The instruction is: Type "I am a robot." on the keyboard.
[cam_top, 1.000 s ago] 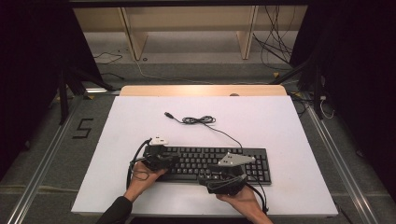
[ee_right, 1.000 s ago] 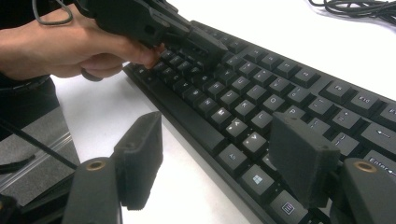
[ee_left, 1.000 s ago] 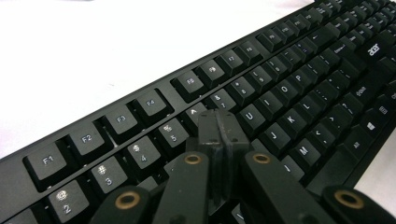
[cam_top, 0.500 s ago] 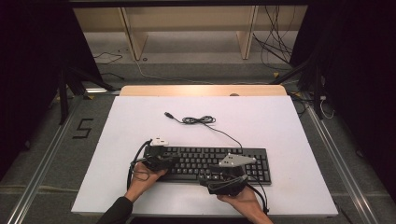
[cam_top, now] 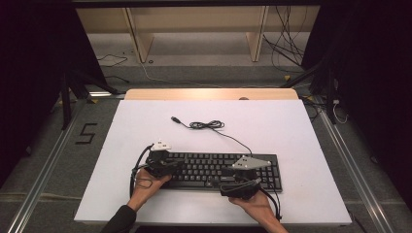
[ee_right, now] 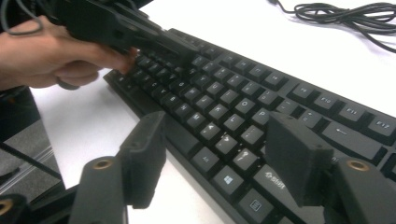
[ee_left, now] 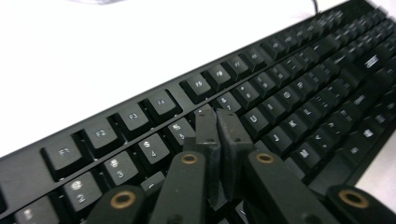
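I hold my right hand-held gripper (ee_right: 215,154) spread wide over the keyboard's (cam_top: 218,170) near right edge. My left hand-held gripper (ee_left: 218,126) is pressed closed on the number row. Beyond, its cable (cam_top: 209,125) lies coiled on the table (cam_top: 291,121).

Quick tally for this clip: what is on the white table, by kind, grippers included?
Keyboard: 1
Cable, its loose plug end lying on the table: 1
Handheld grippers: 2, the left gripper shut over the keys, the right gripper open over the keyboard's near edge
Total: 4
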The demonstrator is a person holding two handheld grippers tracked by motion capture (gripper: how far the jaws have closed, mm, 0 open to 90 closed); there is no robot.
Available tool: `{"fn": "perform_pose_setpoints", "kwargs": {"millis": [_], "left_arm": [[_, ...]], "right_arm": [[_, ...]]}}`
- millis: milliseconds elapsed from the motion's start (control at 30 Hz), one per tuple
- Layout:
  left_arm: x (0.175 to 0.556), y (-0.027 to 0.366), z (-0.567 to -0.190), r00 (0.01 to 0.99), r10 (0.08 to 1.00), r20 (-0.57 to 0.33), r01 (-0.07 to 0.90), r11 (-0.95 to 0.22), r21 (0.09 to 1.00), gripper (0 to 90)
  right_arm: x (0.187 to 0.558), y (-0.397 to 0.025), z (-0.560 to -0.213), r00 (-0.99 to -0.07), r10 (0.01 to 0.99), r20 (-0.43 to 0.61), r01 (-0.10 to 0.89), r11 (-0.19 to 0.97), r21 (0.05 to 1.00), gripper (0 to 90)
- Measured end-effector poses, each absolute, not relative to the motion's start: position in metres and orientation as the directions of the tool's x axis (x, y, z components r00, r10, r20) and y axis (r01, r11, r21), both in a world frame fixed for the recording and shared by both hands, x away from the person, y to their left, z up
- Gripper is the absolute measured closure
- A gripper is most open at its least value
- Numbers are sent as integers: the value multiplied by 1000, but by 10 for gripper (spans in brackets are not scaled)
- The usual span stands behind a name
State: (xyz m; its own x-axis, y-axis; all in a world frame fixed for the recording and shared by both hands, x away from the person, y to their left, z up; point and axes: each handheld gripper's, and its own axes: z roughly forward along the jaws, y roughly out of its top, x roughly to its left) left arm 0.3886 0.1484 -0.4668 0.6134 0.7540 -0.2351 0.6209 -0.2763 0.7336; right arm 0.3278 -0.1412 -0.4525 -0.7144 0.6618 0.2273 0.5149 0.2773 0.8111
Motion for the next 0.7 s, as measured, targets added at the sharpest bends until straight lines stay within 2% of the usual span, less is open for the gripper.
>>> {"fn": "perform_pose_setpoints", "kwargs": {"millis": [167,367,567,700], "left_arm": [[382,155,-460,616,743,-262,607,-236,758,772],[372,162,-455,642,710,-288,584,-209,785,585],[359,173,-452,651,704,-284,554,-185,811,445],[351,183,-451,640,706,-303,544,-138,828,397]], "right_arm": [[332,-142,-453,-705,675,219,519,280,808,520],[337,-142,-454,-696,685,217,527,281,802,648],[340,-138,-456,-704,679,210,524,296,799,763],[342,-133,-459,-713,670,205,522,313,793,829]]}}
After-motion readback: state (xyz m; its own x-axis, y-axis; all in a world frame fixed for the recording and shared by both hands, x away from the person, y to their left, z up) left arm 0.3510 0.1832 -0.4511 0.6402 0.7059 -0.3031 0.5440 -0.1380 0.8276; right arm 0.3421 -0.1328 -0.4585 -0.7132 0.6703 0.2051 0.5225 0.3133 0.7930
